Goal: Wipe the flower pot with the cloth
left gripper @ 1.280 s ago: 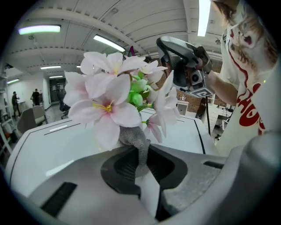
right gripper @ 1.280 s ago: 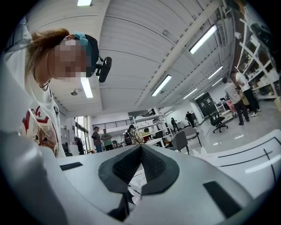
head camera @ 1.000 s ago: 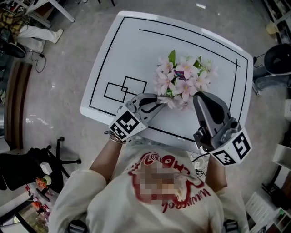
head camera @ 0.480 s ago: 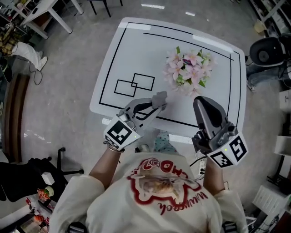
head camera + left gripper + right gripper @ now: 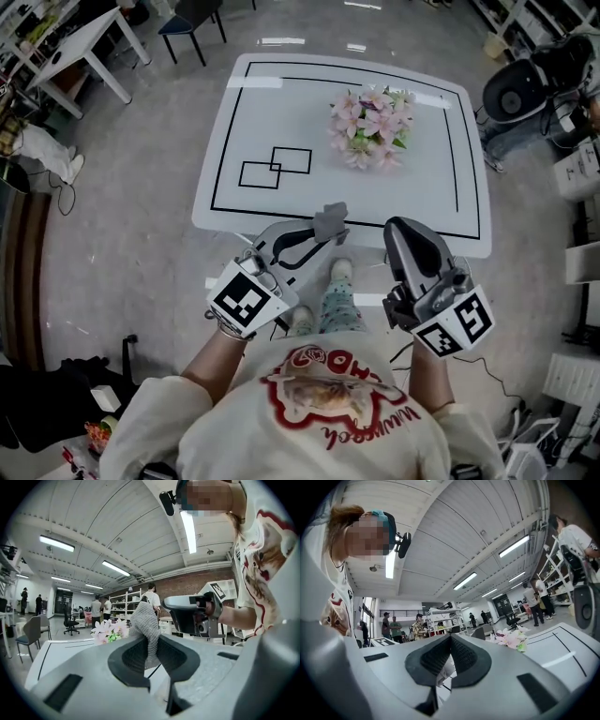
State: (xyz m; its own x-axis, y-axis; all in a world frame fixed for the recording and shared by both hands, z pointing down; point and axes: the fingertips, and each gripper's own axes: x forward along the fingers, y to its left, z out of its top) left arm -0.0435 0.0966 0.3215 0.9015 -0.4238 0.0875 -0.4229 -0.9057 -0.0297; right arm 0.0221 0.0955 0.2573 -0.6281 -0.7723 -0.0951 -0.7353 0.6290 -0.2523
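A pot of pink flowers (image 5: 369, 128) stands on the white table (image 5: 262, 112), toward its far right; the blooms hide the pot itself. The same flowers show small in the left gripper view (image 5: 110, 631) and the right gripper view (image 5: 509, 637). My left gripper (image 5: 328, 228) is held off the table's near edge, shut on a grey knitted cloth (image 5: 330, 221) that sticks up between its jaws (image 5: 145, 632). My right gripper (image 5: 401, 230) hangs beside it, also short of the table, its jaws together with nothing in them (image 5: 450, 648).
Black rectangles (image 5: 275, 167) are outlined on the table's left half. A chair (image 5: 192, 21) and another table (image 5: 70, 47) stand at the far left, a stool (image 5: 514, 92) and shelving at the right. Several people stand by shelves in the background.
Both grippers have drawn back from the flowers to off the table's near edge, the left one rising. The cloth stayed in the left gripper. The person has stepped back from the table.
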